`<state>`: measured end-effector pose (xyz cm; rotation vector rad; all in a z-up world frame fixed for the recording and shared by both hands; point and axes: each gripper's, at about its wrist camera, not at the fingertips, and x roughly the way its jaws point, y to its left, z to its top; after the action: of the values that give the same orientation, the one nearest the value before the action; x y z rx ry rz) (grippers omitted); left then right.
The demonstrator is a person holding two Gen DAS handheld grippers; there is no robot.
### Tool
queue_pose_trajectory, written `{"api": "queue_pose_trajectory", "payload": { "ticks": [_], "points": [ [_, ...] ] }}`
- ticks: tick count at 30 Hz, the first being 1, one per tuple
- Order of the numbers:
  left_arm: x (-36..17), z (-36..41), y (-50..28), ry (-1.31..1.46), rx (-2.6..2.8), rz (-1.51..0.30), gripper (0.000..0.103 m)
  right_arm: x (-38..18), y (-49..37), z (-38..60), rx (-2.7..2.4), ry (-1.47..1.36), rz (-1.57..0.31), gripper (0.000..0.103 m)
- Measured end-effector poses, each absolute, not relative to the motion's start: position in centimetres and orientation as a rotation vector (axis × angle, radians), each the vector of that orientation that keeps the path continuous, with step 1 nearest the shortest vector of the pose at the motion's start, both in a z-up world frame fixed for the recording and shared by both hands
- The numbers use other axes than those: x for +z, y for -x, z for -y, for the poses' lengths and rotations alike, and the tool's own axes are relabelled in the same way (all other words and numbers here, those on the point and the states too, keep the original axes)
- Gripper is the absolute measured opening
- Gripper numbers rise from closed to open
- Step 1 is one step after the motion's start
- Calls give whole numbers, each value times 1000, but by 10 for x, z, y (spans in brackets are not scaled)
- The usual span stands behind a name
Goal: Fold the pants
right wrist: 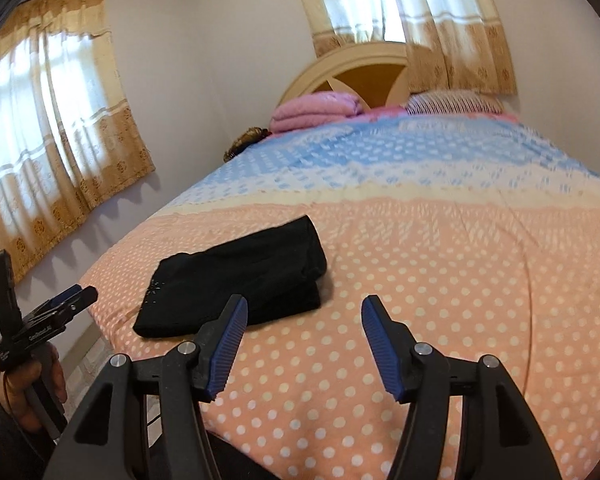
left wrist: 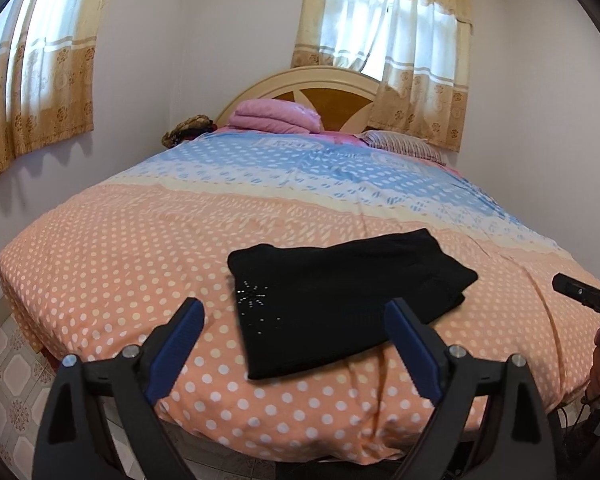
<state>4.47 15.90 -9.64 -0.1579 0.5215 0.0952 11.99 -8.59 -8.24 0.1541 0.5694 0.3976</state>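
Black pants (left wrist: 340,296) lie folded into a compact rectangle near the foot of the bed; small shiny studs show on the near left part. They also show in the right wrist view (right wrist: 236,280). My left gripper (left wrist: 296,312) is open and empty, held just short of the pants' near edge. My right gripper (right wrist: 304,312) is open and empty, to the right of the pants above the bedspread. The left gripper shows at the left edge of the right wrist view (right wrist: 74,296).
The bed (left wrist: 140,248) has a peach dotted and blue bedspread. A folded pink blanket (left wrist: 276,116) and a striped pillow (left wrist: 404,144) lie at the headboard. Tiled floor (left wrist: 4,380) is at the left. Curtained windows are on both walls.
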Motion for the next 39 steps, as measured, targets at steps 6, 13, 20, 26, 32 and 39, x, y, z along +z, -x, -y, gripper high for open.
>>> {"api": "queue_pose_trajectory", "payload": {
  "ticks": [6,13,20,26,32,39],
  "points": [
    [-87,-147,-35,146,95,-492,94,-71,-87,79,409,-105,-507,63],
    [-82,-133,-29,127,82,-476,97,-65,-78,70,425,-75,-473,64],
    [-78,-129,-26,126,76,-460,98,-63,-71,63,422,-52,-457,65],
    [-75,-127,-24,129,78,-453,98,-64,-69,61,422,-52,-457,65],
    [-74,-127,-23,129,78,-451,99,-65,-69,60,420,-48,-454,66],
    [-74,-126,-24,129,76,-452,99,-66,-68,59,422,-49,-458,67]
  ]
}}
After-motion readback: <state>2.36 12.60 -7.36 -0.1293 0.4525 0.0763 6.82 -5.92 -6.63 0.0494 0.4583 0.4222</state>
